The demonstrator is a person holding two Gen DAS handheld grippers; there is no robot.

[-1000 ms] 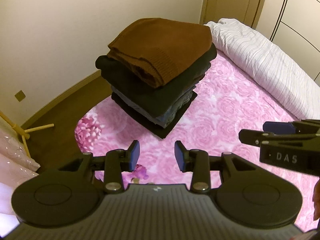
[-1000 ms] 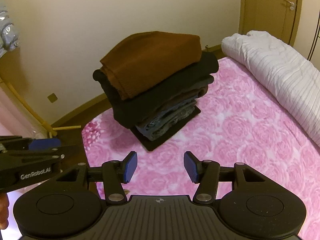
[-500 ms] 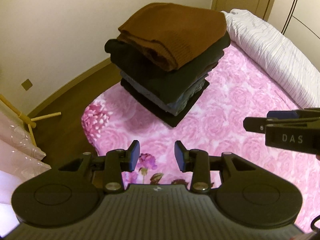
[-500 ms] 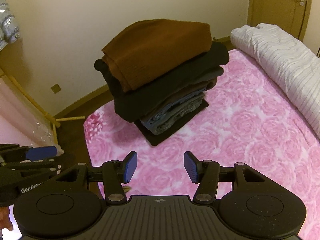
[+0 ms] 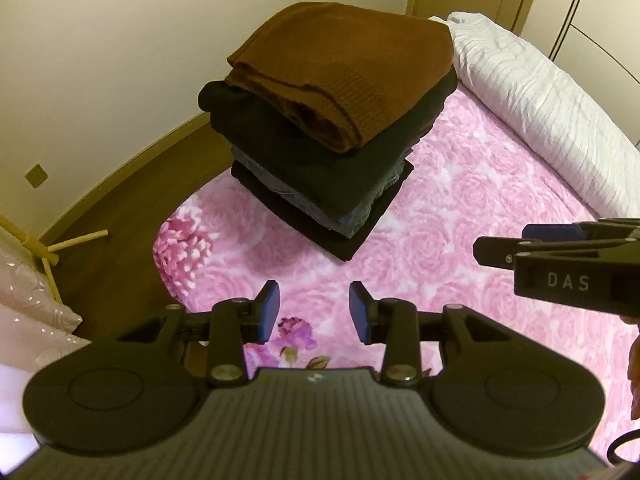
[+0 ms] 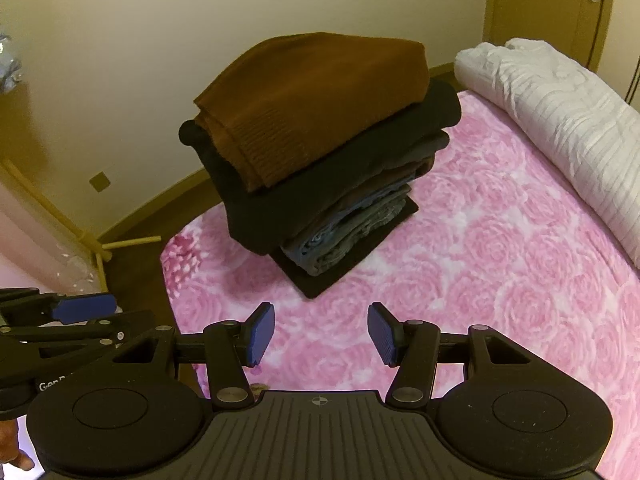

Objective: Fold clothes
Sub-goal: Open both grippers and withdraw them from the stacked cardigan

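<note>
A stack of folded clothes stands on the pink rose bedspread near the bed's corner. A brown knit sweater lies on top, over black and blue-grey garments. The stack also shows in the right wrist view, with the brown sweater on top. My left gripper is open and empty, hovering over the bedspread short of the stack. My right gripper is open and empty, beside it. Each gripper shows in the other's view: the right one and the left one.
A rolled white quilt lies along the bed's right side, also in the right wrist view. Wooden floor and a cream wall lie beyond the bed's corner. A wooden rack leg stands at left. A door is at back right.
Both grippers have pulled back and risen a little from the stack, staying open. The stack has not changed.
</note>
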